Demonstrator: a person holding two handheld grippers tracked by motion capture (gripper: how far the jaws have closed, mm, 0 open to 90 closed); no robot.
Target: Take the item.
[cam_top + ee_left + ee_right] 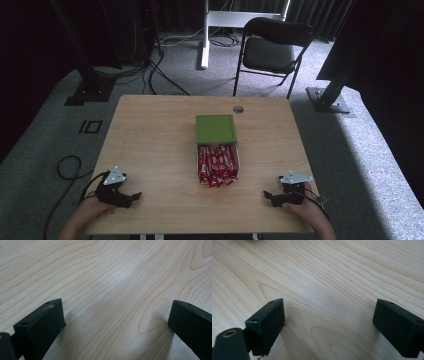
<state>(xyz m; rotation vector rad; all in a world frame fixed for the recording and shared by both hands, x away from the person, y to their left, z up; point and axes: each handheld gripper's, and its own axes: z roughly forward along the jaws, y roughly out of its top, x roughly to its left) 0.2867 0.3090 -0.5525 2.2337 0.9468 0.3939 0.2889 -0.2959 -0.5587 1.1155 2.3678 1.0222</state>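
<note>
Pale wood grain everywhere: the surface is the biggest thing in play, with a dark folding chair standing beyond its far edge on the grey carpet. Dead centre on the wood lies an open box, its green lid lying just behind it and touching its far rim, and inside it a packed row of red wrapped candy bars, a few spilling over the near lip. And down at the near corners, both hands wait. The left claw rests low by the near left edge, jaws spread wide with nothing but bare wood between them, as the left gripper view confirms. The right claw mirrors it at the near right, jaws spread as wide, pinching nothing. Both sit well apart from the box.

The work looks not yet begun, and the first reach seems the job now. To do it well, I'd say the nearer claw should come in over the near lip, line its jaws across the narrow width of one loose bar, and squeeze gently so the wrapper doesn't slip or crush. The other claw may need to steady the box wall.
</note>
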